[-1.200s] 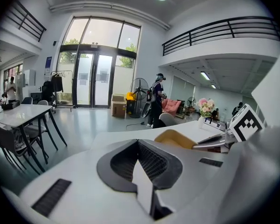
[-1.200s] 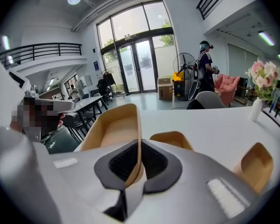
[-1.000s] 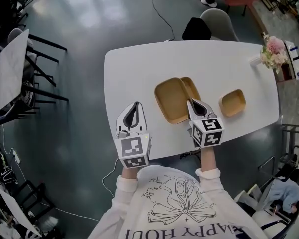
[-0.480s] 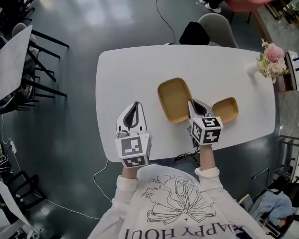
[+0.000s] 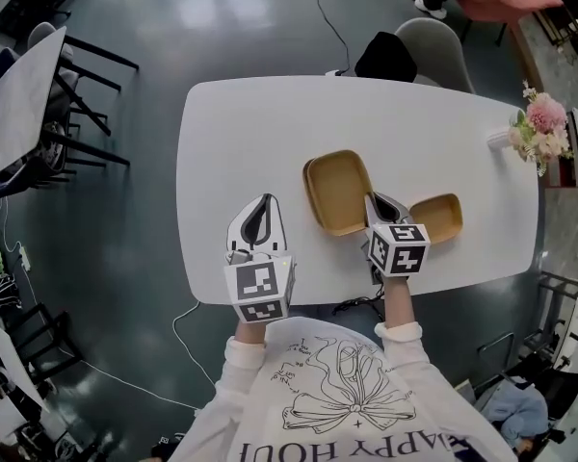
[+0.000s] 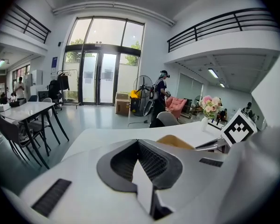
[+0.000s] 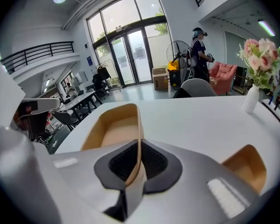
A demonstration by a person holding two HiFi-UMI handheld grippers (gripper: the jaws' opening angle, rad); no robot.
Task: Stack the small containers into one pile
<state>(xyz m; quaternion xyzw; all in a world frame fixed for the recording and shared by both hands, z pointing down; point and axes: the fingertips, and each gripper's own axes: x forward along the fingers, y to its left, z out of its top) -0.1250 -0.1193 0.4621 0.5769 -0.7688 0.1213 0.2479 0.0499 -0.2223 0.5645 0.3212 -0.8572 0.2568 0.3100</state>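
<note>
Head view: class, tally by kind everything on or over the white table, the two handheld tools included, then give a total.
Tan containers: 2, a large tan oblong container and a small tan container (another nested under the large one cannot be ruled out)
Vases: 1, a white vase of pink flowers
Handheld tools: 2, left tool and right tool
Total: 5

On the surface (image 5: 260,133), the larger container (image 5: 335,191) lies left of the smaller container (image 5: 441,218); a flower vase (image 5: 542,123) stands at the far right edge.
</note>
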